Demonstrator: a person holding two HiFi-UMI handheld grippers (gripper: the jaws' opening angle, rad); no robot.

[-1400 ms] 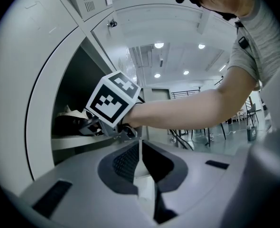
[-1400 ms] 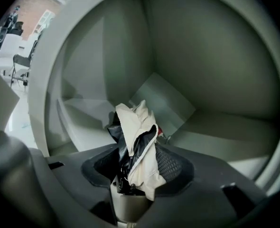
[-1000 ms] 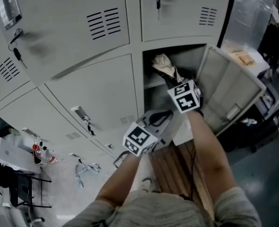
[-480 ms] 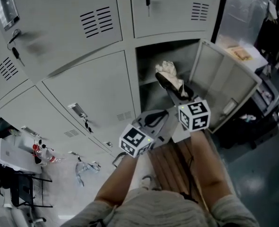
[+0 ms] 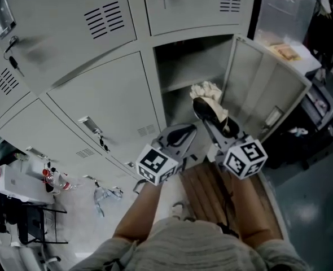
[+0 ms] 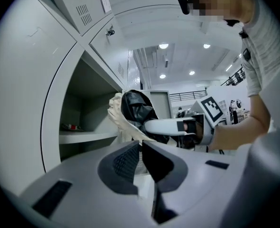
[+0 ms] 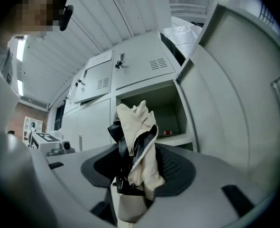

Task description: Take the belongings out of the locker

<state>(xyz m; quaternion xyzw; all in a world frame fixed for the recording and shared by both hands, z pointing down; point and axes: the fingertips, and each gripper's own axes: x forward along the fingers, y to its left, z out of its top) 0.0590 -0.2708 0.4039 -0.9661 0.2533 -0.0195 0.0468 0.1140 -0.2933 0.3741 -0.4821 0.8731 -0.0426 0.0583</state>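
Cream-and-black glove (image 5: 207,91), pinched in the right tool (image 5: 206,116), points lengthwise toward the open locker (image 5: 189,66)

Open locker compartment (image 5: 192,61) at centre, its door (image 5: 262,89) swung out to the right; closed lockers (image 5: 99,106) stand to its left and above. A shelf (image 5: 180,85) divides the compartment, and a small item (image 6: 71,126) lies on it. The glove (image 5: 207,91) sits between the jaws of the right gripper (image 7: 137,166), before the opening. The left gripper (image 5: 180,133) lies just to its left. The bench (image 5: 206,193) stands before the lockers, beneath the right gripper.
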